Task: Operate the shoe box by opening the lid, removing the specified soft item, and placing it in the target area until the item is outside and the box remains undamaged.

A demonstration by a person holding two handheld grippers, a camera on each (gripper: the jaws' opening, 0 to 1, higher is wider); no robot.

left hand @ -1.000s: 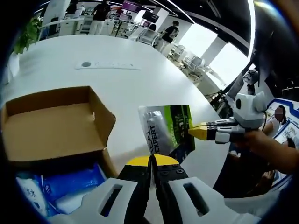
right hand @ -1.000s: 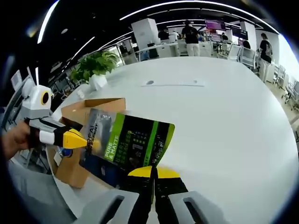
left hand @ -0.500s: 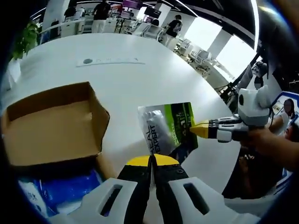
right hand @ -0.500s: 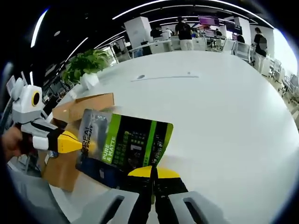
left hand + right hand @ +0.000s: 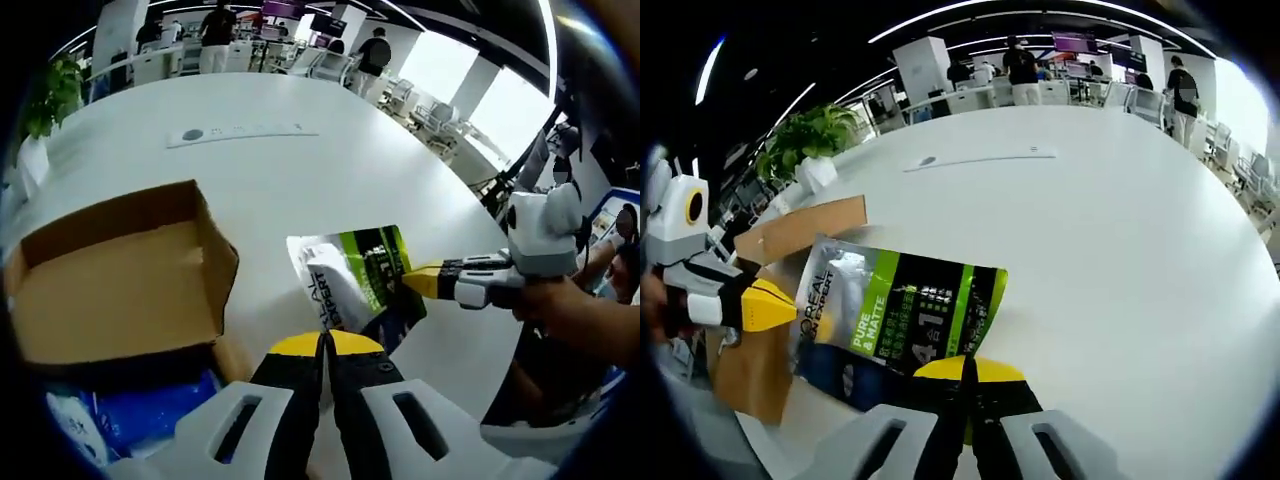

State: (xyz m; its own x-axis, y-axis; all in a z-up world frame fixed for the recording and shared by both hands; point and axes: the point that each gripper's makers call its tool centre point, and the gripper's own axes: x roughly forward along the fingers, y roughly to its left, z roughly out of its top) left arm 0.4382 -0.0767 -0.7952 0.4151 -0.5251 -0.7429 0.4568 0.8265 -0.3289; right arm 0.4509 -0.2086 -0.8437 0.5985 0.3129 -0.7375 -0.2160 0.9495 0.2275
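Observation:
A silver, green and black pouch (image 5: 352, 280) (image 5: 902, 310) hangs just over the white table (image 5: 1110, 230), held between both grippers. My right gripper (image 5: 968, 368) is shut on its dark bottom edge, and comes into the left gripper view from the right (image 5: 418, 280). My left gripper (image 5: 325, 345) has its jaws shut at the silver end. In the right gripper view its yellow tip (image 5: 775, 305) meets that edge. The open cardboard shoe box (image 5: 115, 285) (image 5: 790, 232) sits to the left, with its lid flap laid back.
Blue soft packs (image 5: 135, 418) lie inside the box. A thin white strip (image 5: 240, 132) lies far across the table. A potted plant (image 5: 810, 135) stands at the table's edge. A person's hand (image 5: 575, 310) holds the right gripper. Desks and people are far behind.
The pouch's silver end has curled over a little. In the right gripper view the left gripper's tip now sits at the pouch's edge, no longer over it. Both pairs of jaws stay shut.

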